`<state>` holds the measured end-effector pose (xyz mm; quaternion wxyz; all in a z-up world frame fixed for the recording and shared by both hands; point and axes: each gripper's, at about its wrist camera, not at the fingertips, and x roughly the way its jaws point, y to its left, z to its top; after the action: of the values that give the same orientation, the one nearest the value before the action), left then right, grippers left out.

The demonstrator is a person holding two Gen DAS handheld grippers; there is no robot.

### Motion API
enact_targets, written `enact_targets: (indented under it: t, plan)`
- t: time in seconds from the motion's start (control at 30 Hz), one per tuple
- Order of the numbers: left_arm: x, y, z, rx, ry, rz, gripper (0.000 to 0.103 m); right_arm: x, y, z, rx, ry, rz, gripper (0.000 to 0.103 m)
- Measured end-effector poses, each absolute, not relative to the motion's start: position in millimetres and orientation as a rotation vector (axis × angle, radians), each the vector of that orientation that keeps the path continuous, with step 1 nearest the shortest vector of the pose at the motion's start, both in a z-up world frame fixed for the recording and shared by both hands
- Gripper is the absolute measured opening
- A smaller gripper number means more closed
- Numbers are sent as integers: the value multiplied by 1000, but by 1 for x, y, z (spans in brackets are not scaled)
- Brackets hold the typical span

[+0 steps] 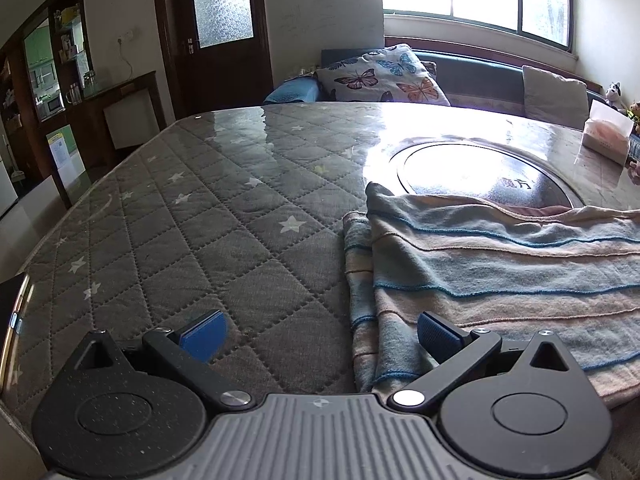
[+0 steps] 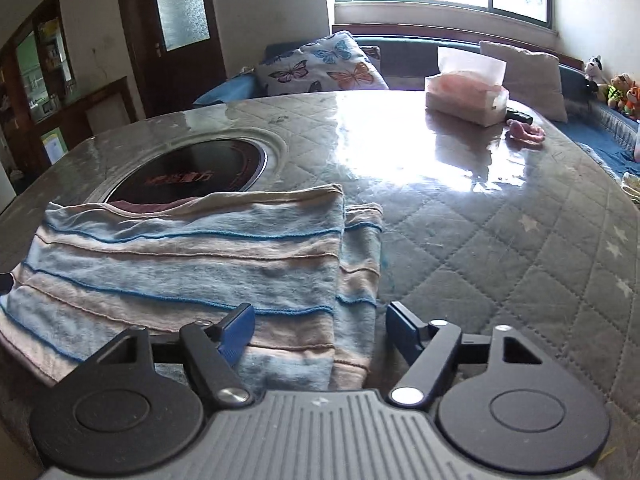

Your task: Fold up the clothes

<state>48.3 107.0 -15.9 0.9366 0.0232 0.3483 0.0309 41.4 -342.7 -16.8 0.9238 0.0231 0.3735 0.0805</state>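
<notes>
A striped garment [image 1: 500,264] in pale blue and pink bands lies folded flat on the quilted grey table cover [image 1: 192,216], near the front edge. In the left wrist view it fills the right half, and my left gripper [image 1: 320,338] stands open at its left border, the right fingertip [image 1: 434,334] over the cloth, the left one over bare cover. In the right wrist view the same garment [image 2: 192,256] lies to the left. My right gripper [image 2: 320,330] is open at its right border, nothing between the blue pads.
A round dark cooktop [image 2: 192,176] is set into the table just behind the garment. A tissue box [image 2: 466,96] and a small pink item [image 2: 526,132] sit far right. A bench with a butterfly cushion [image 1: 384,76] runs behind the table under the window.
</notes>
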Motion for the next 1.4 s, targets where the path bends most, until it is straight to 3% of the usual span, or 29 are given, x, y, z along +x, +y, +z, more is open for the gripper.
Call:
enact_targets:
  t: [0.33,0.63,1.07,1.4]
  plan:
    - [50,106,-14,40,703,23,103,46,-336,-8,76,779,142,14]
    - [52,109,-18,34,710,-1,103,45,-310,37,96,733,264,10]
    - [51,122,-27,13,718,-51,103,66,-172,88,-49,687,577,10]
    - [46,132,-30,-26,707,-94,103,80,-77,71,-109,722,702,9]
